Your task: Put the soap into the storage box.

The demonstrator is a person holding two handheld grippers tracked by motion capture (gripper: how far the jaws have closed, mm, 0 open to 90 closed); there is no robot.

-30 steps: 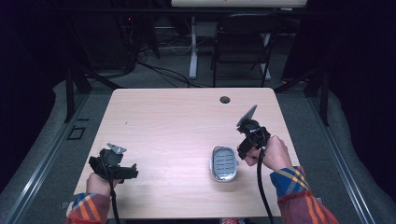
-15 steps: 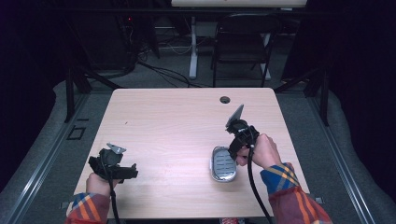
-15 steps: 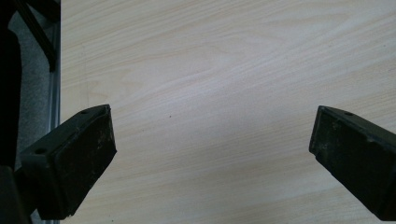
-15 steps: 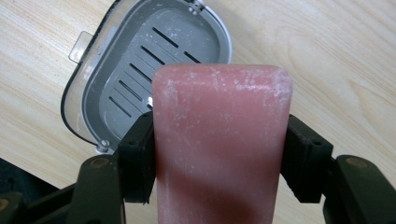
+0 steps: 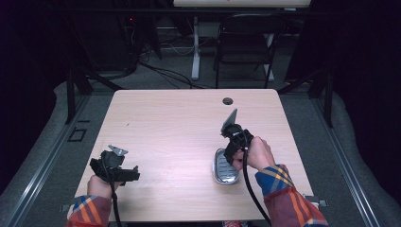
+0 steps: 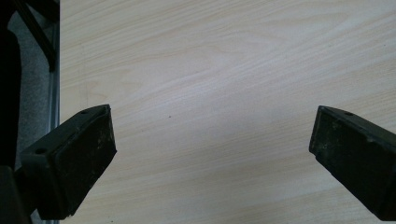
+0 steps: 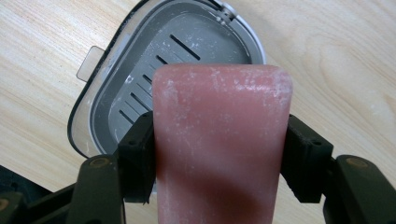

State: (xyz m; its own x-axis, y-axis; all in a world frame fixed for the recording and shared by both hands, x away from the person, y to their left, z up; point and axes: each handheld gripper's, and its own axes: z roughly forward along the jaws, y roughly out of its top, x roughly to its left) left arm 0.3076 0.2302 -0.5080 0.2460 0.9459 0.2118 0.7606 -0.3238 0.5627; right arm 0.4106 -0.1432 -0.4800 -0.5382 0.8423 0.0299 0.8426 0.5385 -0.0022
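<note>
You are clamping the pink soap bar (image 7: 219, 140) in your right tool (image 7: 219, 158) above the soap dish (image 7: 140, 60) (left tool (image 6: 210, 154) gaping, idle); releasing off-centre risks it skidding onto the surface (image 5: 165, 123).

The worktop (image 5: 179, 123) was of pale wood grain with a small round cable hole (image 5: 228, 101) near its far edge. Around it lay grey carpet floor (image 5: 302, 113) with metal rails (image 5: 42, 165) along both sides. Behind stood a dark folding chair (image 5: 243, 45) and a white post (image 5: 195, 47), with cables (image 5: 161, 71) on the floor. The room behind was dark, light falling mostly on the worktop
</note>
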